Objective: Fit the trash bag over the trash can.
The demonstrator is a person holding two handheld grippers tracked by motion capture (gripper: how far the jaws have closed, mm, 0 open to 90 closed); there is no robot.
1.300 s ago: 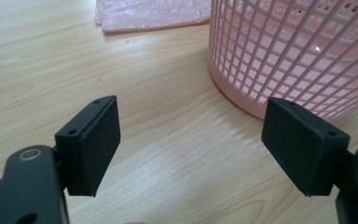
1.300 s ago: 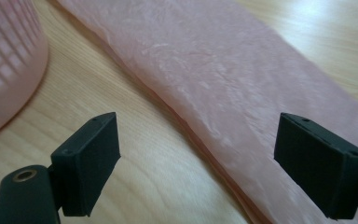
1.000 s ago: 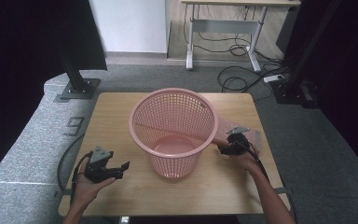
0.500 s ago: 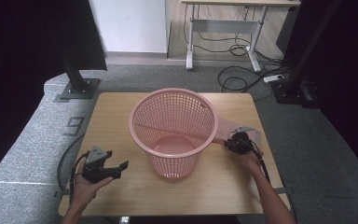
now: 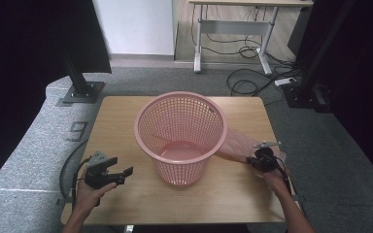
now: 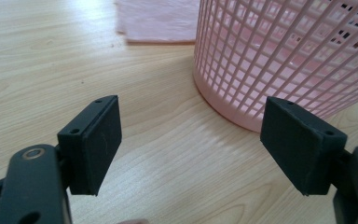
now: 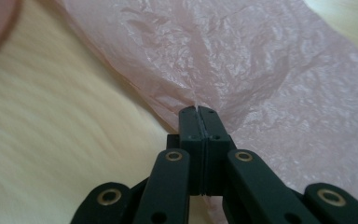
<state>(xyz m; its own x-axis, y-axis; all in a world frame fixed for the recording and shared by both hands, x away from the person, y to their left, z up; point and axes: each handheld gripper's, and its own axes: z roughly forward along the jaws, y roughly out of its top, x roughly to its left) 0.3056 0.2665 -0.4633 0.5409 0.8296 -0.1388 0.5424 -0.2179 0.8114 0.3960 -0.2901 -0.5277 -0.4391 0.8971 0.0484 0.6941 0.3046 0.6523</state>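
A pink mesh basket (image 5: 179,174) stands upright mid-table, also close in the left gripper view (image 6: 279,51). A thin pink plastic bag (image 5: 235,145) lies on the wood to its right, partly behind it. My right gripper (image 5: 253,160) is at the bag's near right end. Its jaws have just been closing and now meet on the crinkled bag's edge (image 7: 242,60), pinched at the gripper's tips (image 7: 199,109). My left gripper (image 5: 124,171) rests at the front left, open (image 6: 191,116), nothing between its pads, aimed at the basket's base. A corner of the bag (image 6: 158,18) shows beyond.
The wooden table (image 5: 126,111) sits on grey carpet. A black stand (image 5: 80,87) is off the back left corner, and cables (image 5: 252,82) and a desk frame (image 5: 233,29) lie beyond the far edge. The right table edge is close to my right hand.
The right gripper's jaws closed onto the bag's edge, then the hand shifted right and toward the near edge, drawing the bag with it. The left gripper stayed put.
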